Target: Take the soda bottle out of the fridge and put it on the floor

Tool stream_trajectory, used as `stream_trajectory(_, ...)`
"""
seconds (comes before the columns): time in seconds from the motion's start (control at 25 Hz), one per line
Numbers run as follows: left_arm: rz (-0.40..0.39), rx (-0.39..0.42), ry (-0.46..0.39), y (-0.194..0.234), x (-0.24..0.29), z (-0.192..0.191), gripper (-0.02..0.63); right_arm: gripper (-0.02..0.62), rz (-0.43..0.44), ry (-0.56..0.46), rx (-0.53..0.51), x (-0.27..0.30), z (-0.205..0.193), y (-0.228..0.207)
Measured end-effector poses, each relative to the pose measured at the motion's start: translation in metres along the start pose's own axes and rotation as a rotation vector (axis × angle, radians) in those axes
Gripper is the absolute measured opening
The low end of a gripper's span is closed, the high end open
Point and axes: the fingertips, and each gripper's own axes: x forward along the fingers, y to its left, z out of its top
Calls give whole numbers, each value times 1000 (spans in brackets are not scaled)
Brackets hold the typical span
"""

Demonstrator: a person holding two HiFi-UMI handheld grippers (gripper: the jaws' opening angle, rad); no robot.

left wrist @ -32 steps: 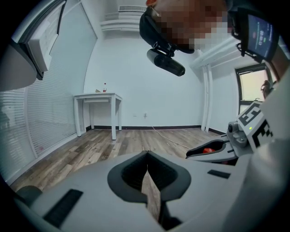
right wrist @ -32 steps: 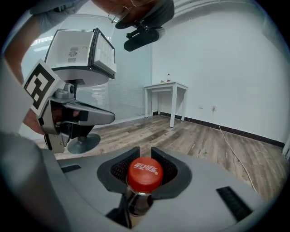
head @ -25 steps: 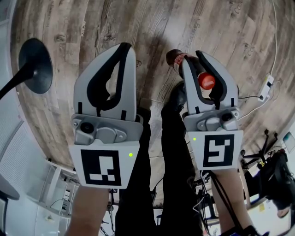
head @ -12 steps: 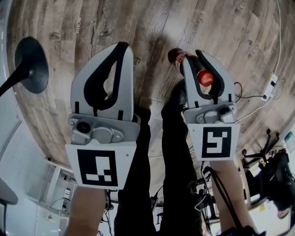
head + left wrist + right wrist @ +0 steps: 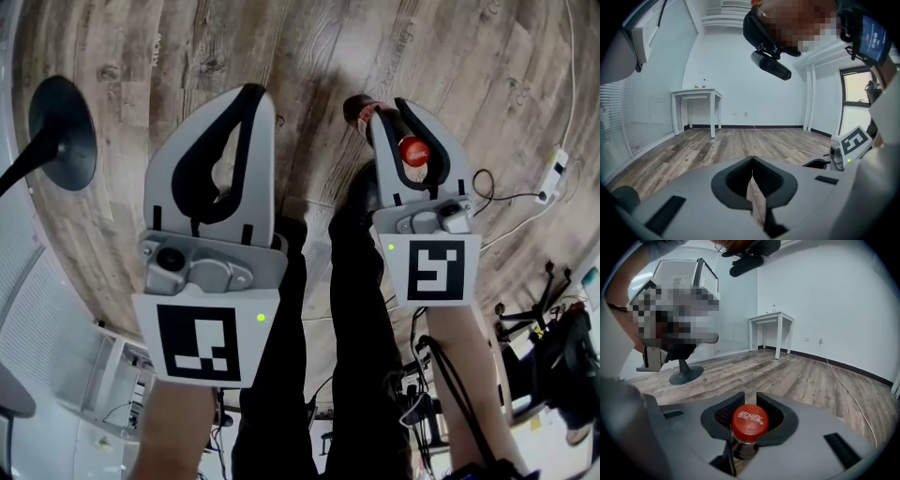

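The soda bottle hangs over the wooden floor, its neck clamped in my right gripper. In the head view its red cap sits between the jaws and its dark body sticks out past the left jaw. The right gripper view shows the red cap and the neck pinched between the black pads. My left gripper is level with it to the left, shut with nothing in it; its tips meet in the left gripper view.
A black chair base stands on the floor at the left, also seen as the chair base. A white power strip with cables lies at the right. The person's dark trousers and shoe are between the grippers. A white table stands by the far wall.
The right gripper with the bottle has drifted a little forward and up in the head view. The left gripper has barely shifted.
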Motion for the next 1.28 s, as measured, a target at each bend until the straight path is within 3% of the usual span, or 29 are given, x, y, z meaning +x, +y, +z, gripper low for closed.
stream_trajectory(1.16,-6,-24,26,8,-4,-22,17,92,6,118,-37,35,-63,8)
stream_trajectory(1.28,-8,-25,29,10,-5,-24,17,92,-4,168,-15,35,-70,9)
